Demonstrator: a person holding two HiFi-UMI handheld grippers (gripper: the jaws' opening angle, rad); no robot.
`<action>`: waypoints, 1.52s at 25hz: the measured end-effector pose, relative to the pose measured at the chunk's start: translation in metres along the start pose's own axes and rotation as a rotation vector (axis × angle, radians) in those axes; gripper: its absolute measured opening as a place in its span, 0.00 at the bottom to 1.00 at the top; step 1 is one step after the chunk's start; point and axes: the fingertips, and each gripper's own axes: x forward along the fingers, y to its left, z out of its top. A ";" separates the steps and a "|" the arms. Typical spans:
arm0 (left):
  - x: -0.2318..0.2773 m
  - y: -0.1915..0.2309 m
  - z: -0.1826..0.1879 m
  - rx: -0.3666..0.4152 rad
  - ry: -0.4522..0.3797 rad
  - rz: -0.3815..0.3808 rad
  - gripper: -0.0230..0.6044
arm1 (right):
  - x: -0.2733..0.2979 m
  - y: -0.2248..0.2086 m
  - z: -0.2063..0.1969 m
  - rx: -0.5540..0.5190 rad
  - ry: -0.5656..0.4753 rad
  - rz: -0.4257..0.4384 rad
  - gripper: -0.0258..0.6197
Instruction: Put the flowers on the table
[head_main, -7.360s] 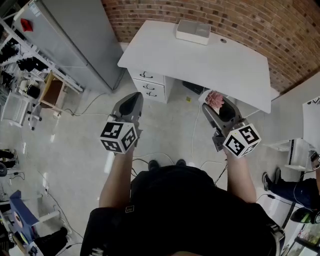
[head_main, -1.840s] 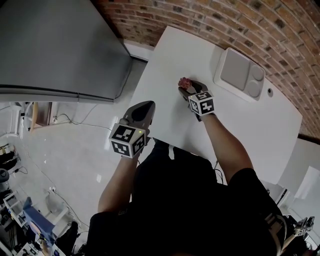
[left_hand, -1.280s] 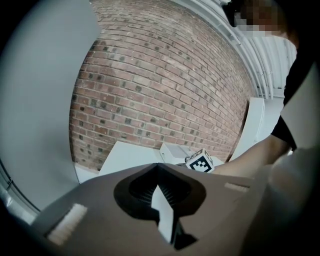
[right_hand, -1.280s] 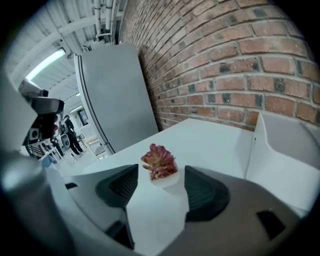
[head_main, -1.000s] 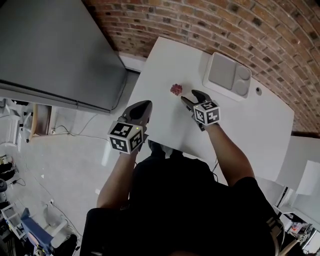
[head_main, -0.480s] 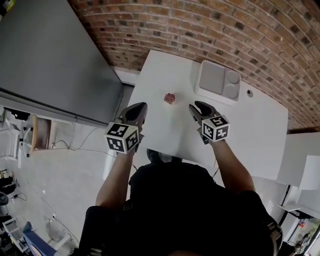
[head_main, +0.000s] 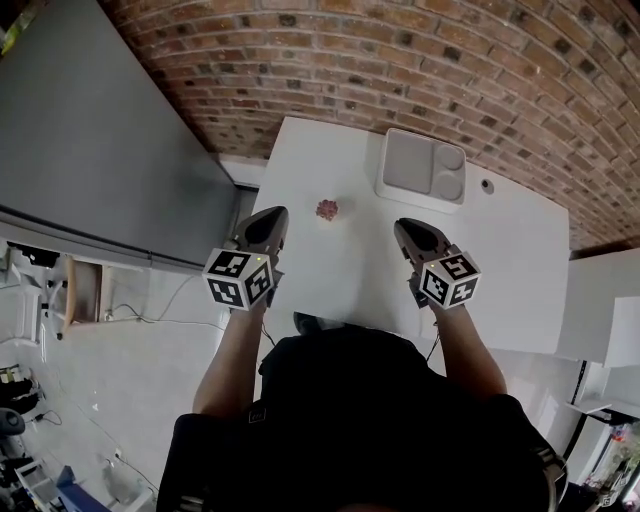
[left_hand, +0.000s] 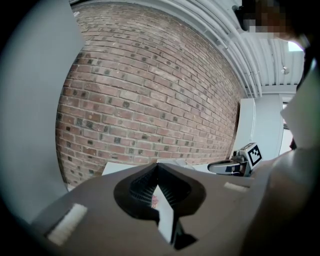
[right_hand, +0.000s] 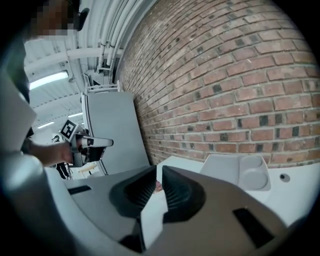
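Grey sheet metal, apparently a cabinet side (head_main: 90, 130), stands well to the left of the left gripper (head_main: 268, 216) and off the table (head_main: 340, 280). I hold the left gripper above the table's near-left edge. Its jaws meet at the tips and nothing is between them.

Ahead of that gripper and a little to its right, beyond the tips of both grippers and between their two lines, lie the flowers (head_main: 327, 209). They are a small pink-red cluster resting on the white tabletop and touching neither gripper, so I judge the placing done.

I would expect the cluster to be very light, soft and easily crushed, and apt to shift at a nudge. If I had to take it again, I would close gently low on its base rather than on the petals. Whether a stem is there to hold, I cannot tell.

The right gripper (head_main: 410, 230) hangs above the table's near side. Its jaws have just been closing and are now narrowed to a slit with nothing in it.

Beyond its tips sits a white compartment tray (head_main: 423, 168), close to the brick wall (head_main: 420, 60). Farther to that gripper's right there is a small round hole (head_main: 487, 185) in the tabletop.

Nothing lies between either gripper and the flowers. The tray is the nearest thing that a reach from the right could strike.
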 end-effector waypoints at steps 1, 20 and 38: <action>0.001 -0.001 0.002 0.002 -0.003 -0.001 0.04 | -0.003 0.001 0.005 0.003 -0.014 0.001 0.10; -0.008 0.008 0.043 0.067 -0.079 0.029 0.04 | -0.015 0.023 0.093 -0.095 -0.196 0.032 0.06; -0.014 0.012 0.039 0.064 -0.079 0.039 0.04 | -0.011 0.031 0.088 -0.089 -0.181 0.049 0.06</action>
